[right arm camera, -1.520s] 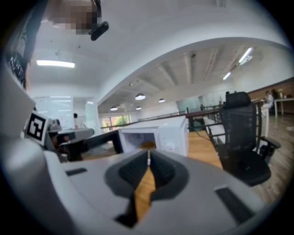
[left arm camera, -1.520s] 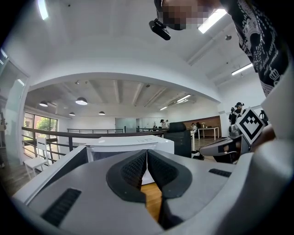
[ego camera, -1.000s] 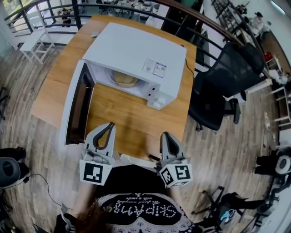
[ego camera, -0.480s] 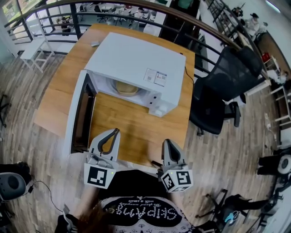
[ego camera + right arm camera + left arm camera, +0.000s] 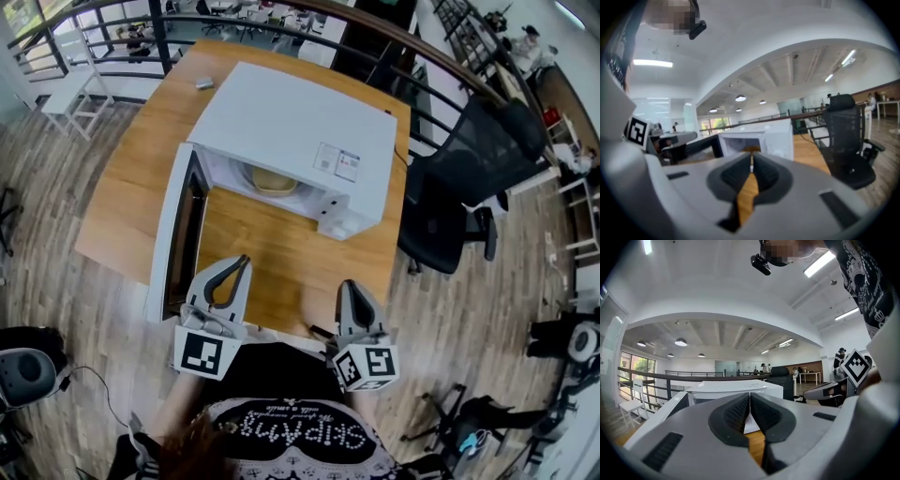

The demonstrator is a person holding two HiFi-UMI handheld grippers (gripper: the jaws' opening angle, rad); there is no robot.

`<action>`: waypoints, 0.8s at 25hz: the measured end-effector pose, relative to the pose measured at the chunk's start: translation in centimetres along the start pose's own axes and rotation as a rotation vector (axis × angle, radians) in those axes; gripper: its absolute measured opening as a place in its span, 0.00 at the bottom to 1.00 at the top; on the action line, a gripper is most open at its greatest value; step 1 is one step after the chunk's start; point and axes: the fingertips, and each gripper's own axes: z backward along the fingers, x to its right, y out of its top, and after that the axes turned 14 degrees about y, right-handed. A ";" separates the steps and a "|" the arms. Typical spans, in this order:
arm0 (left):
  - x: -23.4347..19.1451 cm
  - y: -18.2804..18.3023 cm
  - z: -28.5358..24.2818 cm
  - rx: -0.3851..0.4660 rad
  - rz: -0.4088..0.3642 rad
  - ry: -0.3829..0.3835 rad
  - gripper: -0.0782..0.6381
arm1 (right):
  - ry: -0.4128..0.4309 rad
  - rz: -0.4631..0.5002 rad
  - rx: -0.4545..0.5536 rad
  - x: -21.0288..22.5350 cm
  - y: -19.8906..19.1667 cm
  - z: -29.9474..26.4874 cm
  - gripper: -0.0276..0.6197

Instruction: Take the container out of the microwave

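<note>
tan container (image 5: 271,180): inside open microwave (image 5: 291,112). left claw (image 5: 238,263), right claw (image 5: 345,287) clenched, empty; spread one before you reach in.

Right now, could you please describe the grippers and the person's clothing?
Left gripper and right gripper are light grey tapering shells with black ribbed pads, each bearing a white cube with black square markers. The top is black with white lettering.
</note>
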 end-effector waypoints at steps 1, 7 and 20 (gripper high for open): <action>-0.2 -0.1 0.0 -0.003 -0.001 -0.001 0.16 | 0.000 -0.001 -0.001 -0.1 0.0 -0.2 0.10; -0.9 0.1 -0.4 -0.007 0.015 -0.010 0.16 | -0.001 0.004 0.009 -0.7 0.6 -1.1 0.10; -0.8 -1.0 -0.3 -0.037 0.058 -0.044 0.16 | -0.025 0.013 0.018 -2.2 0.1 -1.6 0.10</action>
